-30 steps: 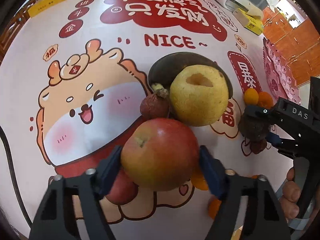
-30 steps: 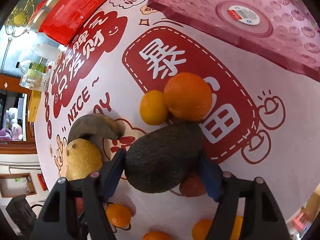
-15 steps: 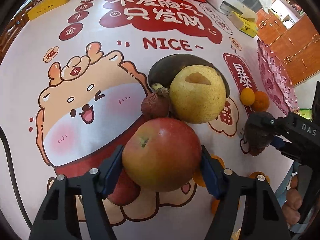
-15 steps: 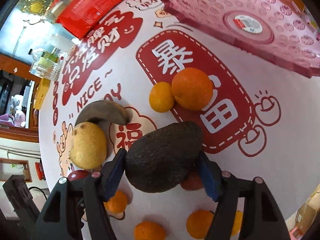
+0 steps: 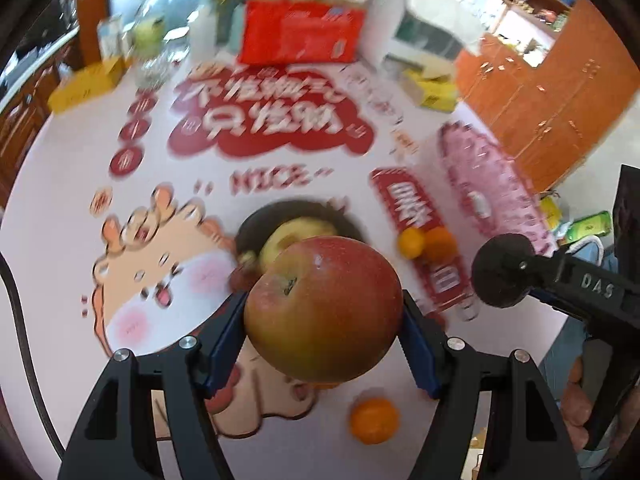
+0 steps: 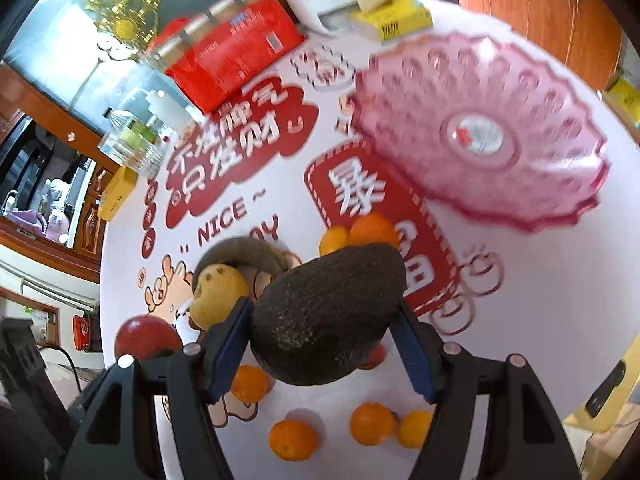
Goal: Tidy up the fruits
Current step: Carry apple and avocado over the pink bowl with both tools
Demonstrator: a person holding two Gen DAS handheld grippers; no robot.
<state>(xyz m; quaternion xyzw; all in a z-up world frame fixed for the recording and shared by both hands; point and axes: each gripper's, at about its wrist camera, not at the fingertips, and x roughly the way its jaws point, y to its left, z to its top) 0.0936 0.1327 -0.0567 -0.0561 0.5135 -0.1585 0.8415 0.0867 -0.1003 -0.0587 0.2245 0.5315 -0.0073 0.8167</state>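
Left hand-held gripper (image 5: 324, 316) points steeply down, clamped on a red apple (image 5: 323, 310), blue pads pressed on both sides, apple held up clear of the desk (image 5: 60, 208). In the right wrist view this apple shows at the lower left (image 6: 146, 338), partly cut by the gripper frame.

Right hand-held gripper (image 6: 322, 320) also tilts steeply down, closed on a dark avocado (image 6: 328, 312), held above the desk. The left wrist view shows it from the side (image 5: 502, 270) at the tip of the black gripper body, with the person's fingers (image 5: 576, 400) on the handle at the right edge, mostly cut off.

On the desk under the apple: a yellow pear (image 5: 288, 236) resting against a dark curved fruit (image 5: 260, 220), kind hard to tell; both half hidden by the apple. Right wrist view shows them more fully. Two oranges (image 5: 426, 242) touch each other on the red banner print. One orange (image 5: 374, 420) lies near the desk's front edge; right wrist view shows several more there (image 6: 372, 424), plus a small reddish fruit (image 6: 376, 356) mostly hidden behind the avocado.

Pink dish (image 6: 480, 136) sits to the right, well apart from the loose fruit, only a sticker inside. Left view is motion-blurred; far items at the back are hard to read: red pack (image 5: 298, 36), yellow box (image 5: 86, 84).
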